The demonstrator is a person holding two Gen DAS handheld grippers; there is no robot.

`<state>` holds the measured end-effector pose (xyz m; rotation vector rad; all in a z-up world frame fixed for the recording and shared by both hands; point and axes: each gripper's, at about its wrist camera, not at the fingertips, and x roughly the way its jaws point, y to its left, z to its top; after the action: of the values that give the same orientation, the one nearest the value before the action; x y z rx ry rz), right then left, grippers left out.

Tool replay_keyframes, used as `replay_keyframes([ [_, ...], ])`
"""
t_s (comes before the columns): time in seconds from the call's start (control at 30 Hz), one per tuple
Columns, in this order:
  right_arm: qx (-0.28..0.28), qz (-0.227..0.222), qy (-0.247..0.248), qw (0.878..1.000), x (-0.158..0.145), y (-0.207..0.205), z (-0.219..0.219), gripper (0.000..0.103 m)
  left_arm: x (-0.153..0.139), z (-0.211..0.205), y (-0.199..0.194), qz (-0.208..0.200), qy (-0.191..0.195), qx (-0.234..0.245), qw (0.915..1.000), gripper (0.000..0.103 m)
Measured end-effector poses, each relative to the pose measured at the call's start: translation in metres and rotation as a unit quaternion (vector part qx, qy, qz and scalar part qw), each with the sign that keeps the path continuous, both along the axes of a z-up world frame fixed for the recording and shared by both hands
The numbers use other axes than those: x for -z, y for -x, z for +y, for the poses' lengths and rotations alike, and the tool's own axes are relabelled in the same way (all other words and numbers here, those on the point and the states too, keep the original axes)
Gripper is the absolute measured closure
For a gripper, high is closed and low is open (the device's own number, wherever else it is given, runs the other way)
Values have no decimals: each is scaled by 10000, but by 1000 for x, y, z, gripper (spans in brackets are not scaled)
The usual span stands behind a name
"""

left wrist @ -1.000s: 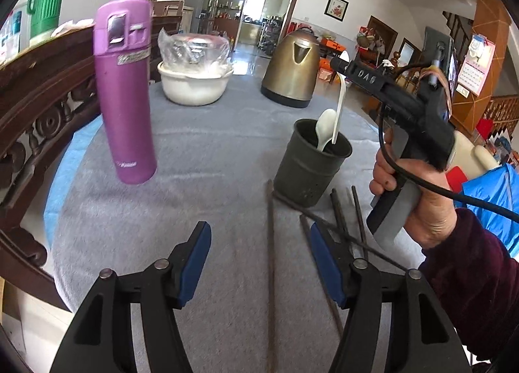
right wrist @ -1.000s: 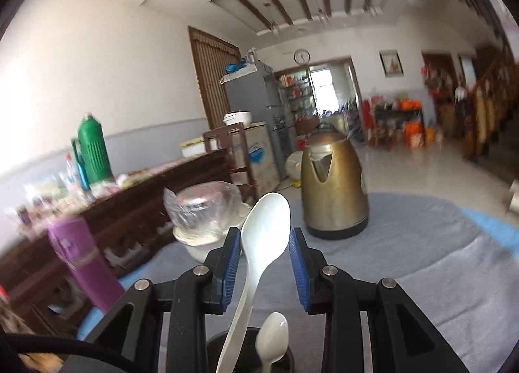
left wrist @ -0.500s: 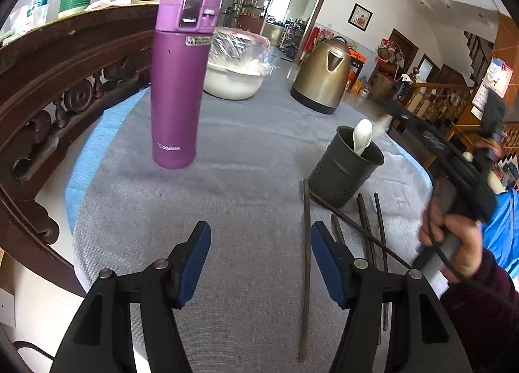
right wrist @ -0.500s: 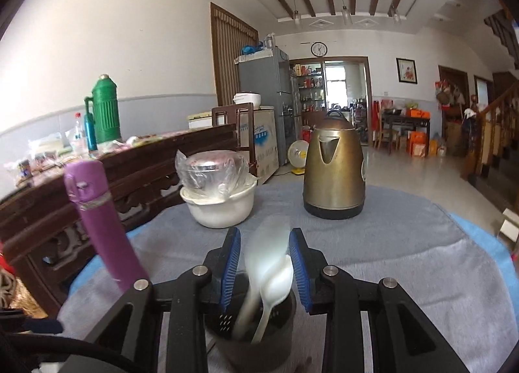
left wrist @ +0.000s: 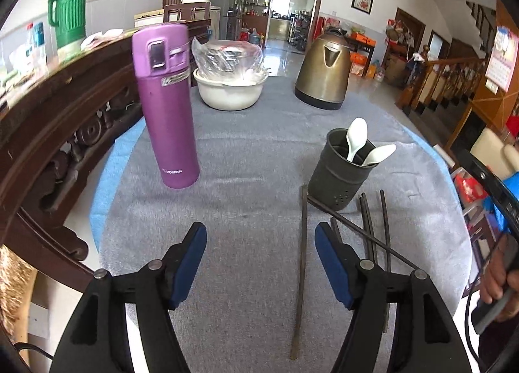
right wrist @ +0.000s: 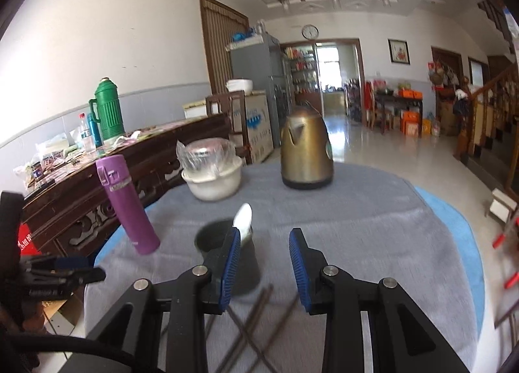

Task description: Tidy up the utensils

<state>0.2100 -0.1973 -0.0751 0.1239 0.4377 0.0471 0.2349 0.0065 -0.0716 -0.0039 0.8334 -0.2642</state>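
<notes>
A dark utensil holder (left wrist: 337, 178) stands on the grey tablecloth with two white spoons (left wrist: 355, 136) in it, bowls up. Several dark chopsticks (left wrist: 384, 227) lie loose in front of it, some crossed. My left gripper (left wrist: 260, 230) hovers low over the cloth, its jaws opening; one chopstick (left wrist: 303, 259) lies on the table beneath the gap, untouched. My right gripper (right wrist: 265, 233) stands open and empty, just right of the holder (right wrist: 251, 269), one spoon (right wrist: 243, 217) showing above its left finger. Chopsticks (right wrist: 256, 308) lie under it.
A purple flask (left wrist: 165, 107) stands left of the holder. Further back sit a white bowl with a plastic-wrapped dish (left wrist: 230, 87) and a brass-coloured kettle (left wrist: 324, 71). Carved dark wooden furniture (left wrist: 65, 107) runs along the table's left side. A hand (left wrist: 499, 285) is at the right edge.
The right gripper let the white spoon go into the holder and drew back with empty jaws. The holder now has two spoons. The left view tilted up slightly.
</notes>
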Motion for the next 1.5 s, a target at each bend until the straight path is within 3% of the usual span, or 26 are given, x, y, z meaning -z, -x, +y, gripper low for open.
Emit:
replay_keyframes([
  [0.47,92,255,-370,9989,7,29,-26,68,-23,-38,17,-255,-987,36,9948,32],
  [1.0,214,196,-610,9977,11,60,-53,68,-43,-75,36,-550,-1437,327,9876,31],
  [1.5,212,152,-669,9974,11,81,-59,68,-53,-89,50,-733,-1612,472,9831,31],
])
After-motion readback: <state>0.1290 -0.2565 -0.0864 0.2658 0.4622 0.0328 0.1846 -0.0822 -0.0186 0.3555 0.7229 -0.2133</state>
